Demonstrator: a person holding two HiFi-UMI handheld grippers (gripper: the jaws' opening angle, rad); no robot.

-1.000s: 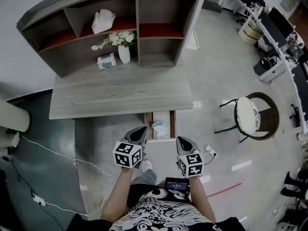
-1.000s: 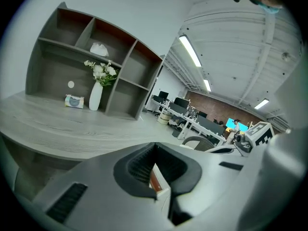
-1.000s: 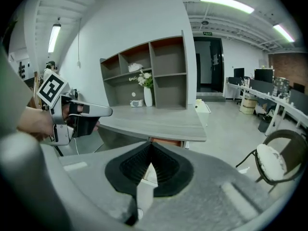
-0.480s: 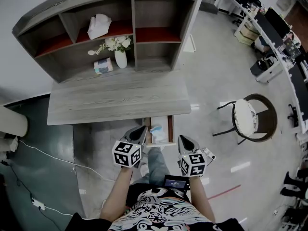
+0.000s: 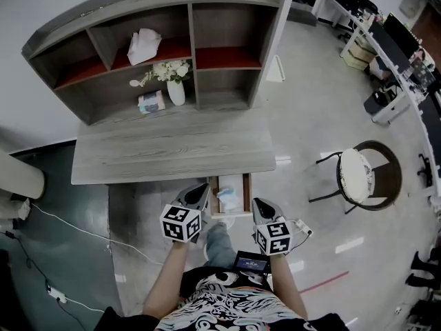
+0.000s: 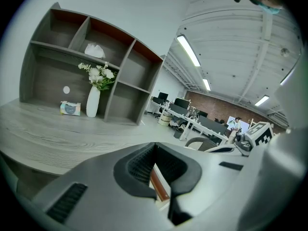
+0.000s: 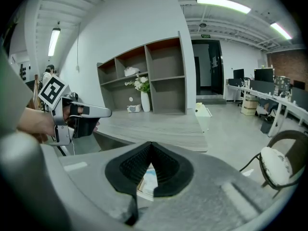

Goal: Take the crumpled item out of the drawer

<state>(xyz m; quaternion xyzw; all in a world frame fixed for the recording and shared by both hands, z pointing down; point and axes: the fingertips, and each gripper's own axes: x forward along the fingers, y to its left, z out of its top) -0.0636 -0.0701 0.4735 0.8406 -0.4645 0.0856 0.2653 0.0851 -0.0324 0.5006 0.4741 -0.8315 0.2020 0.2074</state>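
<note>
The drawer (image 5: pixel 242 194) stands pulled out under the right end of the grey desk (image 5: pixel 172 147). Inside it lies a crumpled pale blue-white item (image 5: pixel 228 197), seen in the right gripper view as a pale patch (image 7: pixel 149 178) below the jaws. My left gripper (image 5: pixel 201 190) hovers just left of the drawer front, shut and holding nothing. My right gripper (image 5: pixel 260 205) hangs just right of the drawer front, also shut and empty. In the left gripper view, the left gripper (image 6: pixel 155 145) shows only the drawer's wooden edge (image 6: pixel 160 188) through its gap.
A shelf unit on the desk holds a white vase of flowers (image 5: pixel 176 88), a small box (image 5: pixel 151 102) and a white bundle (image 5: pixel 143 45). A round-seat chair (image 5: pixel 358 174) stands to the right. Cables (image 5: pixel 62 219) run over the floor at left. My leg is below the drawer.
Both grippers stay shut beside the drawer front. The head view has shifted slightly, and my foot has moved under the drawer.
</note>
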